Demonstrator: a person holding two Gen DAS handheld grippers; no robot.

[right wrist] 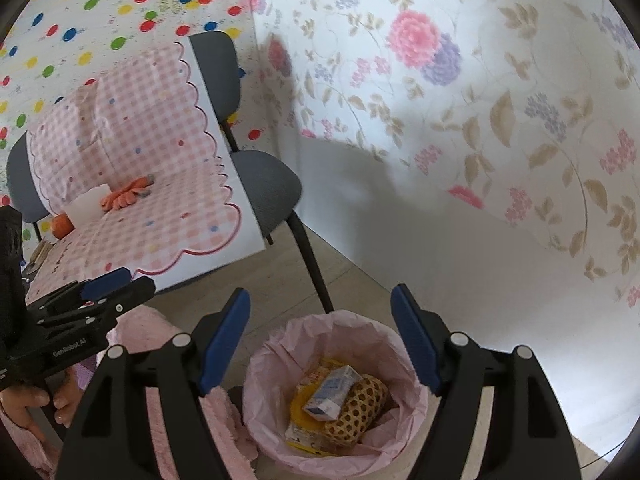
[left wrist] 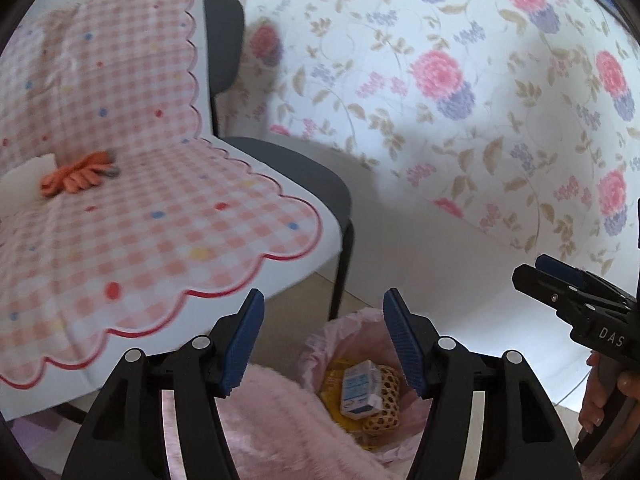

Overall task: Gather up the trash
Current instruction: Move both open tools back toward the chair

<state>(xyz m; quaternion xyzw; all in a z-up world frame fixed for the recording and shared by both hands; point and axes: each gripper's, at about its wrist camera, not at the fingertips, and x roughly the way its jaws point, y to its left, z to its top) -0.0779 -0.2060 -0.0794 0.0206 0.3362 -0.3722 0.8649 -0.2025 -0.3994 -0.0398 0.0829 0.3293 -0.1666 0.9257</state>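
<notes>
"DAS" on right gripper point(left wrist: 538, 270), "GenRobot.AI" on left gripper point(right wrist: 120, 284)

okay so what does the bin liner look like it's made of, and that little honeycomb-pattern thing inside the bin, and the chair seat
Bin liner: thin pink plastic film, probably; it is crinkled and slightly translucent at the rim.
Honeycomb-pattern thing: looks like woven cane or a printed wrapper; a tan lattice with dark holes, too blurred to settle.
Chair seat: grey upholstery fabric, matte, on thin black legs that look like metal.

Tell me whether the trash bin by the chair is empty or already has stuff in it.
Not empty. The pink-lined trash bin holds a small white-and-blue carton, a woven yellow item and yellow packaging, well below its rim.
</notes>
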